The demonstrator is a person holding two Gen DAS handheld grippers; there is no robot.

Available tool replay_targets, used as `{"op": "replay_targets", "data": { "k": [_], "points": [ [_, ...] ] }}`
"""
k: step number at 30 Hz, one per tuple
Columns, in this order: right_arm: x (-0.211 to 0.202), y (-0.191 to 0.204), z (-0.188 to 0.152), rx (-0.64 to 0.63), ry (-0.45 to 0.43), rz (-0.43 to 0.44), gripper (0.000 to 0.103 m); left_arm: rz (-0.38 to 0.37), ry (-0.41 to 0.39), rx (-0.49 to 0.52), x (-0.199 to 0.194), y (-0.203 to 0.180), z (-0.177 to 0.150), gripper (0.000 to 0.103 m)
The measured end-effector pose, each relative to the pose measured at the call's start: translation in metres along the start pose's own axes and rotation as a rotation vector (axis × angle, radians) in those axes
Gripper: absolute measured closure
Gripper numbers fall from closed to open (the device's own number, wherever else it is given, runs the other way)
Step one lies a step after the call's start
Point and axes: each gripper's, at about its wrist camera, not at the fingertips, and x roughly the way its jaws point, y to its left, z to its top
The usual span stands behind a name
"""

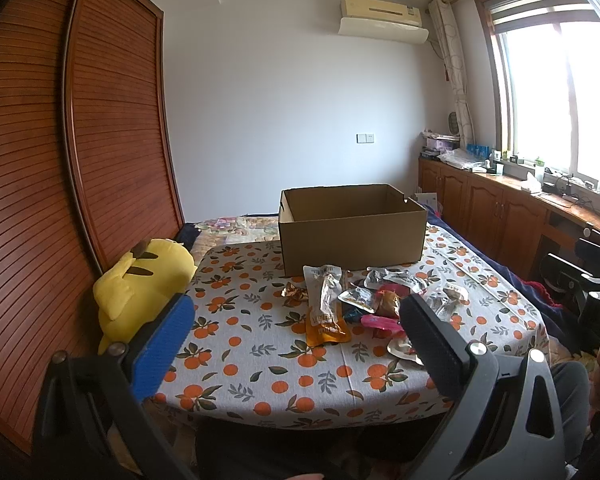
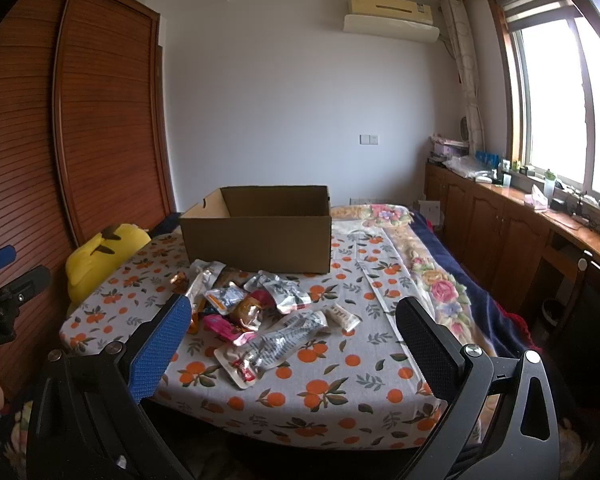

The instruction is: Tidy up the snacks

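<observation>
Cardboard box (image 2: 260,228) stands behind the snack pile (image 2: 256,312), plush toy (image 1: 140,284) beside; both jaws wide, empty.

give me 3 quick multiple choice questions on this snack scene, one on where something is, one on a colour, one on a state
1. Where is the snack pile relative to the cardboard box?
A. inside it
B. on the tablecloth in front of it
C. behind it

2. What colour is the plush toy beside the wardrobe?
A. yellow
B. green
C. white

3. What state is the left claw in?
A. shut on a packet
B. shut, holding nothing
C. open, holding nothing

Answers:
1. B, the packets lie on the orange-print tablecloth at the box's near wall.
2. A, its body is bright yellow.
3. C, its fingers stand wide apart with nothing between them.
</observation>
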Motion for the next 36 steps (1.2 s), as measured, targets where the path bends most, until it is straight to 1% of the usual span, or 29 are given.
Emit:
{"op": "replay_targets", "data": {
  "k": [18, 26, 31, 36],
  "points": [
    [0.0, 0.0, 0.0, 0.0, 0.001, 0.0, 0.0, 0.001, 0.002, 0.001, 0.0, 0.0, 0.0, 0.0],
    [0.0, 0.002, 0.0, 0.002, 0.01, 0.005, 0.0, 0.001, 0.015, 0.002, 0.005, 0.0, -0.001, 0.0],
    [0.006, 0.001, -0.005, 0.004, 0.019, 0.011, 0.0, -0.001, 0.039, -0.003, 0.018, 0.002, -0.011, 0.0],
    [0.026, -0.003, -0.011, -0.005, 0.042, 0.018, 0.0, -0.006, 0.075, 0.008, 0.046, 0.002, -0.022, 0.0]
  ]
}}
